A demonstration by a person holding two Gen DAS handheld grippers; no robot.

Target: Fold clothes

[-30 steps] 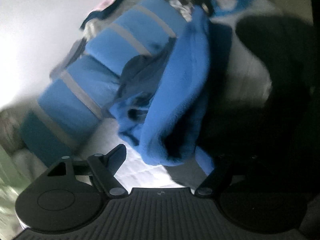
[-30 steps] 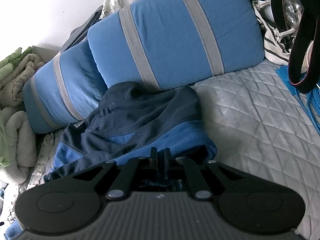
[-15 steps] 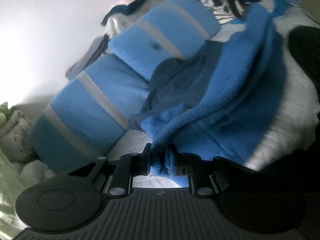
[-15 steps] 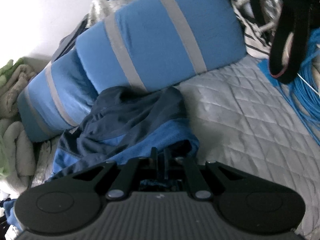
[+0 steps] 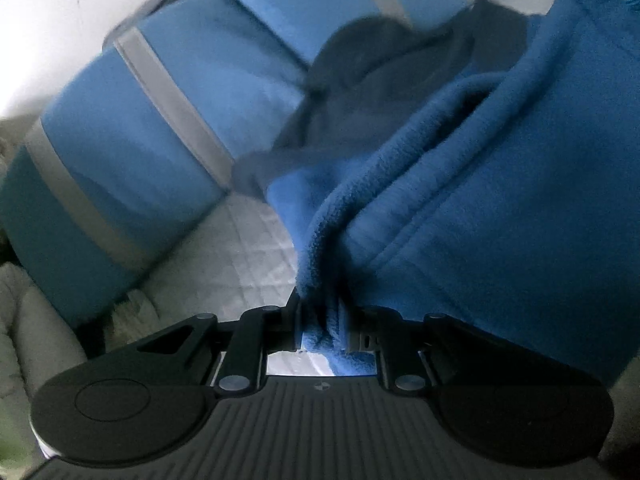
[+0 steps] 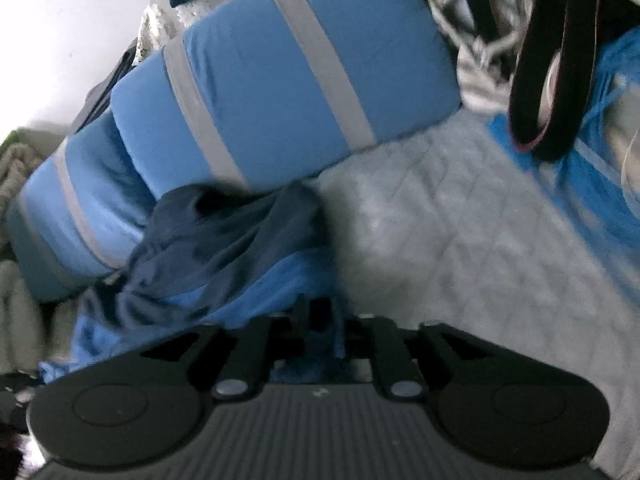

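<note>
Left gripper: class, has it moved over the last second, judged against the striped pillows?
Yes. The left gripper closed on the blue fleece and drew closer to the striped pillows, which now look larger.

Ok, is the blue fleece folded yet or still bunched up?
Still bunched. The blue fleece hangs in loose ridges from the left gripper, and its navy lining lies crumpled against the striped pillow. Both jaws pinch an edge.

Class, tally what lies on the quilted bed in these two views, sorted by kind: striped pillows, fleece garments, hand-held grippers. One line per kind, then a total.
Striped pillows: 2 (upper pillow, lower pillow)
Fleece garments: 1 (blue fleece)
Hand-held grippers: 2 (left hand-held gripper, right hand-held gripper), both shut on the fleece
Total: 5
</note>
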